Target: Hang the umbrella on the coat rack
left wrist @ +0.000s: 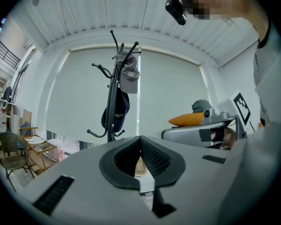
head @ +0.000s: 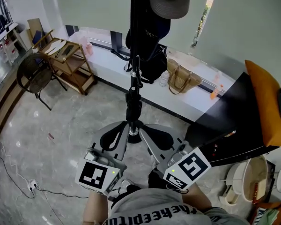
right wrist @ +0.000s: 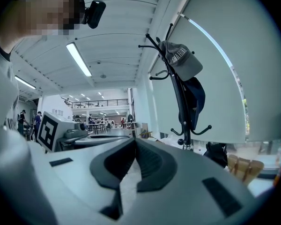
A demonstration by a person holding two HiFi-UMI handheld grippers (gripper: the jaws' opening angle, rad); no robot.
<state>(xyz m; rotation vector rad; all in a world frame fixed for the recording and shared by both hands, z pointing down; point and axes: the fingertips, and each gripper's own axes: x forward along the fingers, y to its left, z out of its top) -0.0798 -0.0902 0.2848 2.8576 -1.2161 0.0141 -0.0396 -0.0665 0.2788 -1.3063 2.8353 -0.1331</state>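
Note:
A black coat rack (head: pixel 133 78) stands straight ahead on the stone floor. A grey cap (head: pixel 169 0) sits on its top and a dark blue cap (left wrist: pixel 116 111) hangs from a hook below. I cannot make out an umbrella in any view. My left gripper (head: pixel 113 137) and right gripper (head: pixel 160 137) are held level side by side, just short of the rack's foot. Both are shut, with nothing between the pads. The rack shows left of centre in the left gripper view (left wrist: pixel 113 93) and to the right in the right gripper view (right wrist: pixel 180 93).
A white ledge (head: pixel 107 62) runs along the wall behind the rack, with a black bag (head: pixel 153 64) and a woven bag (head: pixel 180 78) against it. A wooden trolley (head: pixel 70 60) and a dark chair (head: pixel 35 76) stand at the left. A black table (head: pixel 229 121) with an orange cushion (head: pixel 267 102) is at the right.

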